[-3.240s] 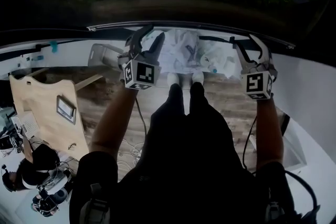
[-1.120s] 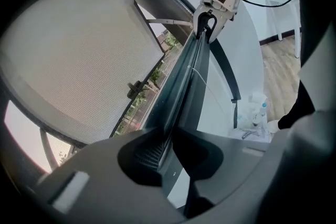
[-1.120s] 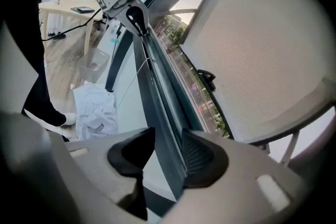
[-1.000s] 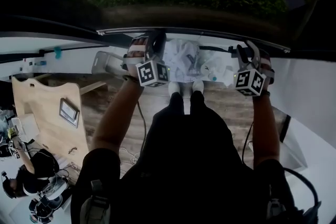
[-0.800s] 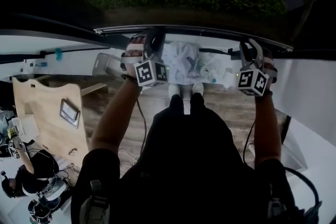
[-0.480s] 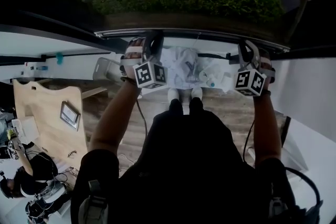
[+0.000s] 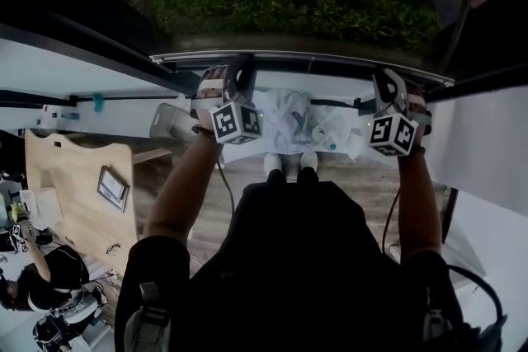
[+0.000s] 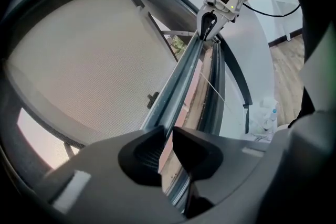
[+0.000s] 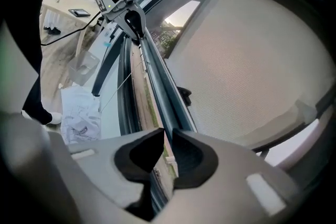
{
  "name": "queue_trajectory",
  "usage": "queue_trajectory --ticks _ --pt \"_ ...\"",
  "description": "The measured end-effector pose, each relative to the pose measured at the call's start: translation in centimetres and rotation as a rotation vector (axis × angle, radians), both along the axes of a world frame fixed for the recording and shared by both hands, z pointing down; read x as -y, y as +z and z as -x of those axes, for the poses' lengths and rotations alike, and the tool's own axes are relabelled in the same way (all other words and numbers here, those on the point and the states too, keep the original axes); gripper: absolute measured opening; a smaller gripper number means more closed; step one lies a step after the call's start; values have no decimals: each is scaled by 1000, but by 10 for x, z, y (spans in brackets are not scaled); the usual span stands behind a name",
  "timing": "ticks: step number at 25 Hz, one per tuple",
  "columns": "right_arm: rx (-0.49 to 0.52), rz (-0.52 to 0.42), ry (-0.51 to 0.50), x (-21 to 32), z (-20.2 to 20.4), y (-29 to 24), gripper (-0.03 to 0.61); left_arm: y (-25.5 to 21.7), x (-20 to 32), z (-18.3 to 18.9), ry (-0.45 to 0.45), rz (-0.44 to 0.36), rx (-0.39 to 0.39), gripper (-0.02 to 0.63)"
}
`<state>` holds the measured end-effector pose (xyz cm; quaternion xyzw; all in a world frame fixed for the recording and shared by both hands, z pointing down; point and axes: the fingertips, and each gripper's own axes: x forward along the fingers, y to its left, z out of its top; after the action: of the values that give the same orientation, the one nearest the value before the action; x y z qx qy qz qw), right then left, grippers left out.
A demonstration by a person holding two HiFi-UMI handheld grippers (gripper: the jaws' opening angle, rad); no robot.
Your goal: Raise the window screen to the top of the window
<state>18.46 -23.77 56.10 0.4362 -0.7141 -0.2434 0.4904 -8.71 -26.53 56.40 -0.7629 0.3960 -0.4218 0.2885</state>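
Grey metal sits between both pairs of jaws. The left gripper [image 8: 168, 132] is narrowed onto the thin edge of the rail [image 8: 181, 78] and pinches it. The right gripper [image 9: 167, 136] holds the same rail; its jaws have just been closing, with the metal caught between the pads. From each pair of jaws the rail runs straight ahead to the other gripper, so we hold it near both ends. We judge this keeps it level and stops it jamming in the window sides as it is lifted.

We take this rail for the lower edge of the screen. On the outer side of the jaws its pale mesh [image 8: 89, 55] spreads wide, though we cannot tell exactly how the mesh joins the rail. On the room side of the jaws lies the sill [image 8: 202, 86], just beside the rail and apart from it. Beyond that, in the head view, a hedge [image 7: 297, 8] shows outside. To us the lift looks barely begun, with most of the travel to the top left to do.
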Motion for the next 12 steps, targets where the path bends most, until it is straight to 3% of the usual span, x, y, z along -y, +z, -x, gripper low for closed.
queue_trajectory --ticks 12 --pt "28 -9 -12 -2 -2 -21 51 -24 -1 -1 -12 16 45 52"
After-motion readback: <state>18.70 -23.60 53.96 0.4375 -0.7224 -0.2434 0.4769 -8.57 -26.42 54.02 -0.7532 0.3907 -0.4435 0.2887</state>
